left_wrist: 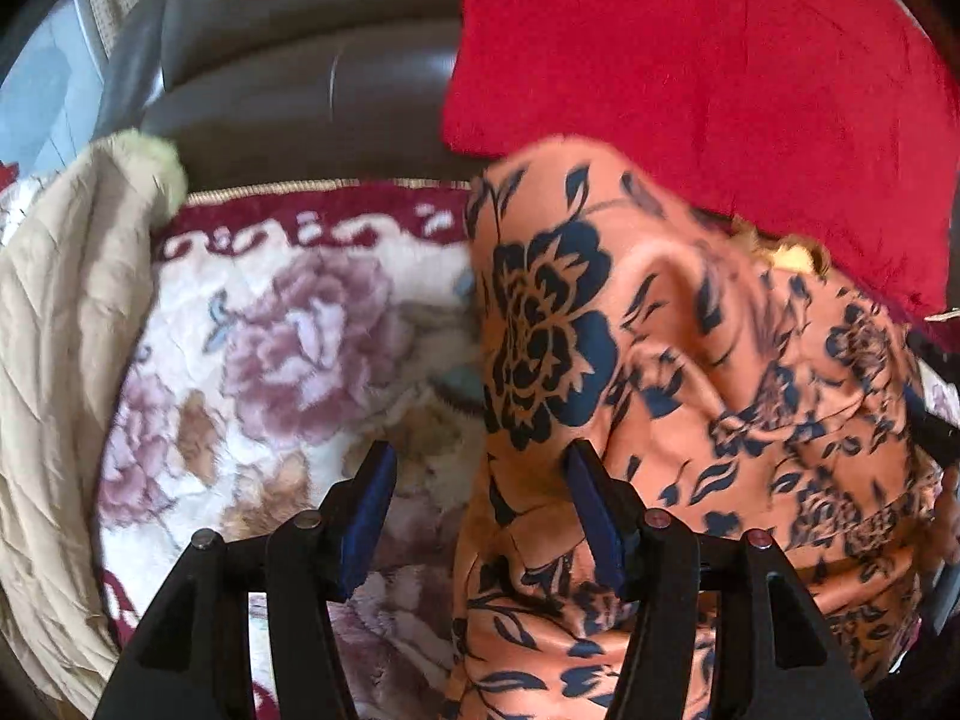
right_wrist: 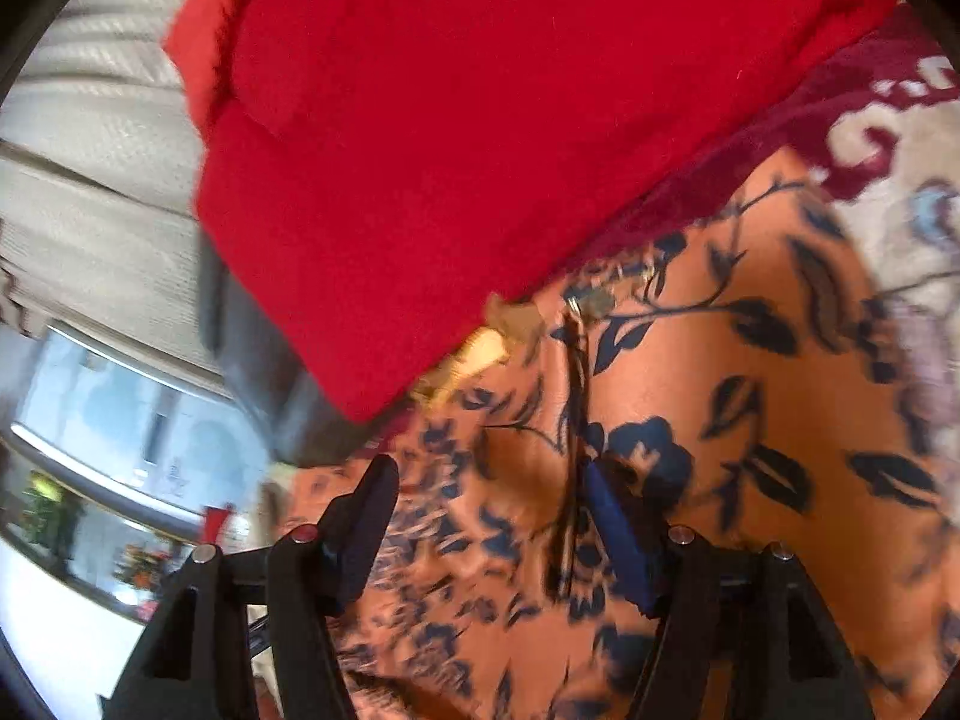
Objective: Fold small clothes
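An orange garment with dark blue flowers [left_wrist: 690, 372] lies bunched on a floral blanket [left_wrist: 288, 348]. It also fills the lower right of the right wrist view [right_wrist: 690, 420]. My left gripper [left_wrist: 480, 480] is open, its jaws wide apart over the garment's left edge, the right finger [left_wrist: 594, 516] against the cloth. My right gripper [right_wrist: 492, 498] is open above the garment, jaws wide apart, nothing between them. Both views are blurred.
A red cushion [left_wrist: 690, 60] [right_wrist: 450, 120] leans at the back, touching the garment. A beige quilted cloth [left_wrist: 60, 360] lies at the left. A dark leather sofa back [left_wrist: 300, 60] rises behind the blanket. A window [right_wrist: 120, 420] shows at the left.
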`<state>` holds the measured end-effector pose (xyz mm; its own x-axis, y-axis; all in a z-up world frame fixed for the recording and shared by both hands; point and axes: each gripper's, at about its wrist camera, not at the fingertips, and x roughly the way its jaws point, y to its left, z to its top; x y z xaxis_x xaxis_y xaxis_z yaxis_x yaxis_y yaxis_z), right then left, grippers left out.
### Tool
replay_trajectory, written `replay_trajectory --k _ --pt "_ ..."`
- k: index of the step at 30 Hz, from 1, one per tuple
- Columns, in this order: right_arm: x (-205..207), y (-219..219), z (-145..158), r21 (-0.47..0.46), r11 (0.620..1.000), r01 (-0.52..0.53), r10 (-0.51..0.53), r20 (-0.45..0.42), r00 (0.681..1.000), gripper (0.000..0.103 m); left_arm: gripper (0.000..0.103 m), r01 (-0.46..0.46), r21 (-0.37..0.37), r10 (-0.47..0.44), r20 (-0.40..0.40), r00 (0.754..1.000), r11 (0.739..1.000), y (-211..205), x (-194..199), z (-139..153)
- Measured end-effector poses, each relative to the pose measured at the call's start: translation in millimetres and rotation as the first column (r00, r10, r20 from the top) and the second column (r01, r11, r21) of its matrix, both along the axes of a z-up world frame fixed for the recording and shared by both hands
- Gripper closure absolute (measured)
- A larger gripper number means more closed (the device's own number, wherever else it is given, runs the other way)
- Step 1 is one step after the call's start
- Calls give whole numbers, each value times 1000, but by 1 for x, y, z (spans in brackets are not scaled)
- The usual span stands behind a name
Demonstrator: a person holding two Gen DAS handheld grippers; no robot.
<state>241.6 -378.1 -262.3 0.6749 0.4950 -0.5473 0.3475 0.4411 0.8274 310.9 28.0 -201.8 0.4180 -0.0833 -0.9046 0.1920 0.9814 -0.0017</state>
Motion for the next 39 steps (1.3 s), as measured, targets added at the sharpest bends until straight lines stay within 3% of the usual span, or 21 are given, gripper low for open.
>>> replay_trajectory --k 1,3,4,7,12,16,19,21,24,27,30,32,33,37,39 --pt "5 5 0 -26 1000 -7 7 5 1000 37 43 6 1 -6 -3 1000 1000 0 0 -4" --pt "12 18 7 -87 995 -51 52 0 999 58 43 17 3 -17 -3 1000 1000 -1 -1 -11" --pt "16 26 9 -107 990 -88 88 -7 996 86 43 21 4 -21 1 1000 1000 -2 -2 -12" --pt "13 39 22 -187 976 -111 117 18 993 94 43 33 0 -33 16 999 999 -1 -6 -8" --pt "-25 7 80 -211 977 38 7 212 977 95 43 56 13 -57 61 996 998 6 -21 10" --pt "-68 -40 97 -232 957 173 -113 251 961 95 43 61 7 -61 82 995 998 11 -28 23" --pt "-82 -76 74 -184 971 154 -126 152 980 95 43 66 10 -67 90 994 998 3 -26 25" --pt "-84 -90 42 -127 983 135 -135 6 991 91 43 73 19 -74 90 993 997 -8 -23 24" --pt "-80 -92 18 -190 980 61 -91 -152 984 90 43 82 38 -85 86 993 996 -30 -17 17" --pt "-87 -105 13 -189 979 80 -109 -148 983 88 43 62 65 -68 101 993 996 -48 -9 10" --pt "-92 -114 22 -231 962 146 -177 -121 977 83 43 27 162 -42 90 995 986 -62 0 -4" --pt "-95 -118 25 -239 955 177 -205 -96 974 71 39 14 213 -26 57 998 977 -64 8 -19" --pt "-95 -118 26 -224 958 178 -200 -78 977 71 37 12 224 -23 47 999 974 -62 9 -23" --pt "-74 -90 31 -255 966 39 -53 -45 998 71 34 16 253 -33 64 997 967 -60 5 -28" --pt "-56 -62 18 -296 950 -96 59 -131 990 71 34 26 265 -47 74 996 964 -59 2 -29"
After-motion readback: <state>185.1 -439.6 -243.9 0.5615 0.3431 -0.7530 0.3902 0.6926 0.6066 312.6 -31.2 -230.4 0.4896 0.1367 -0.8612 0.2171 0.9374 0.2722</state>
